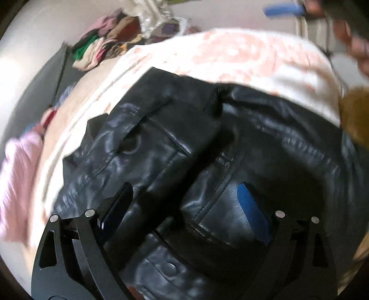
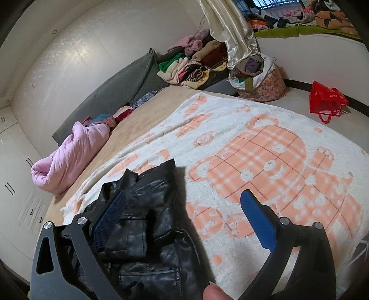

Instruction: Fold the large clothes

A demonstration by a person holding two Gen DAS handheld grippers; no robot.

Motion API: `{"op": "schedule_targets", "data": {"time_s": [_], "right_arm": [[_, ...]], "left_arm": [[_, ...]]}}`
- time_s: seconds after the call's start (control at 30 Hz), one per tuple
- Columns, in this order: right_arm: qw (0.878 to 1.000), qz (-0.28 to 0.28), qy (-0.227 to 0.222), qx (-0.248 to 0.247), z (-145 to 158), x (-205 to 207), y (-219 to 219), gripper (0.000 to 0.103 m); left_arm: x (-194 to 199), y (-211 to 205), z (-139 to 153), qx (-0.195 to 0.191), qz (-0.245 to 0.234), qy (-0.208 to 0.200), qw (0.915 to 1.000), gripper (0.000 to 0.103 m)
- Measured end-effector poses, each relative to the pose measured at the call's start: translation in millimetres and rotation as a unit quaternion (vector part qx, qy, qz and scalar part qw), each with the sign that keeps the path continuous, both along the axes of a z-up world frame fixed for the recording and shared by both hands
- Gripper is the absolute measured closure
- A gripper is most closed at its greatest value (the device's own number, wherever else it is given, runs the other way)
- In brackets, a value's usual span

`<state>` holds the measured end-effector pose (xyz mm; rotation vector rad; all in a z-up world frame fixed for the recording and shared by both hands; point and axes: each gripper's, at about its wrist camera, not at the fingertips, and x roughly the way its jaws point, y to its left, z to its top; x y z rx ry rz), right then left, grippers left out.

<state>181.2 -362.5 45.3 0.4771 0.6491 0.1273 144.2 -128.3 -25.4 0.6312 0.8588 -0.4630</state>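
Note:
A black leather jacket (image 1: 175, 143) lies crumpled on a white blanket with orange bear prints (image 1: 230, 53) spread over a bed. My left gripper (image 1: 184, 191) is open, its blue-padded fingers (image 1: 250, 207) spread just above the jacket with nothing between them. In the right wrist view the jacket (image 2: 147, 228) lies at the lower left on the blanket (image 2: 265, 150). My right gripper (image 2: 182, 198) is open and empty above the jacket's edge; its left finger (image 2: 110, 217) is over the leather. The right gripper also shows blurred at the top of the left wrist view (image 1: 283, 10).
A pink quilted roll (image 2: 69, 157) lies at the bed's left edge beside a grey headboard pad (image 2: 110, 94). A pile of clothes (image 2: 193, 64), a floral bag of clothes (image 2: 260, 80) and a red bag (image 2: 327, 99) stand on the floor beyond the bed.

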Motion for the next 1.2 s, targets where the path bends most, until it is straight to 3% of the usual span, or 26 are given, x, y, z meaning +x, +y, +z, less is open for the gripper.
{"op": "schedule_targets", "data": {"time_s": [0.1, 0.23, 0.37, 0.47, 0.53, 0.6, 0.63, 0.67, 0.77, 0.87, 0.9, 0.93, 1.0, 1.07, 1.2], "right_arm": [[1.0, 0.02, 0.011, 0.002, -4.5, 6.0, 7.0, 0.004], [0.996, 0.088, 0.029, -0.009, -12.2, 20.6, 42.9, 0.004], [0.988, 0.141, 0.065, -0.001, -28.2, 41.0, 84.7, 0.004], [0.985, 0.152, 0.086, -0.015, -36.4, 55.6, 112.8, 0.005], [0.981, 0.165, 0.097, -0.014, -42.1, 68.5, 129.2, 0.007], [0.978, 0.173, 0.113, -0.016, -49.0, 78.1, 138.5, 0.049], [0.977, 0.174, 0.118, -0.025, -51.8, 81.9, 143.1, 0.077], [0.978, 0.174, 0.112, -0.034, -52.1, 83.1, 145.9, 0.086], [0.976, 0.201, 0.051, -0.063, -25.6, 75.8, 156.1, 0.094], [0.969, 0.213, -0.031, -0.122, 10.6, 62.0, 163.0, 0.094], [0.962, 0.215, -0.055, -0.156, 18.7, 57.7, 166.2, 0.094], [0.957, 0.217, -0.064, -0.182, 20.7, 56.6, 168.9, 0.093], [0.949, 0.216, -0.056, -0.221, 14.8, 59.8, 171.3, 0.092], [0.947, 0.214, -0.033, -0.235, -0.2, 65.9, 171.4, 0.092], [0.952, 0.198, -0.001, -0.235, -29.5, 70.1, 164.2, 0.09]], "left_arm": [[-8.3, 27.8, 18.6, -0.085, 0.026, 0.011, 0.996, 0.011], [-12.4, 89.3, 49.5, -0.183, 0.087, 0.005, 0.9791, 0.01], [-7.4, 159.9, 72.3, -0.214, 0.18, -0.047, 0.9589, 0.009], [5.3, 215.1, 76.8, -0.227, 0.266, -0.07, 0.9343, 0.01], [12.1, 250.8, 76.3, -0.261, 0.316, -0.068, 0.9097, 0.01], [16.2, 273.4, 72.0, -0.285, 0.342, -0.068, 0.8925, 0.01], [17.1, 285.4, 68.5, -0.295, 0.353, -0.071, 0.8851, 0.01], [16.8, 292.3, 65.9, -0.298, 0.36, -0.072, 0.8811, 0.01], [22.6, 308.7, 60.1, -0.307, 0.384, -0.069, 0.8683, 0.01], [31.4, 315.6, 57.4, -0.326, 0.402, -0.058, 0.8535, 0.01], [33.2, 317.3, 56.8, -0.336, 0.404, -0.052, 0.8492, 0.014], [38.0, 315.1, 53.8, -0.341, 0.401, -0.048, 0.8487, 0.019], [43.3, 310.3, 44.7, -0.333, 0.399, -0.039, 0.8536, 0.052], [51.1, 300.1, 29.3, -0.324, 0.386, -0.009, 0.8634, 0.066], [59.6, 284.3, 8.5, -0.282, 0.381, 0.014, 0.8806, 0.071]]}}
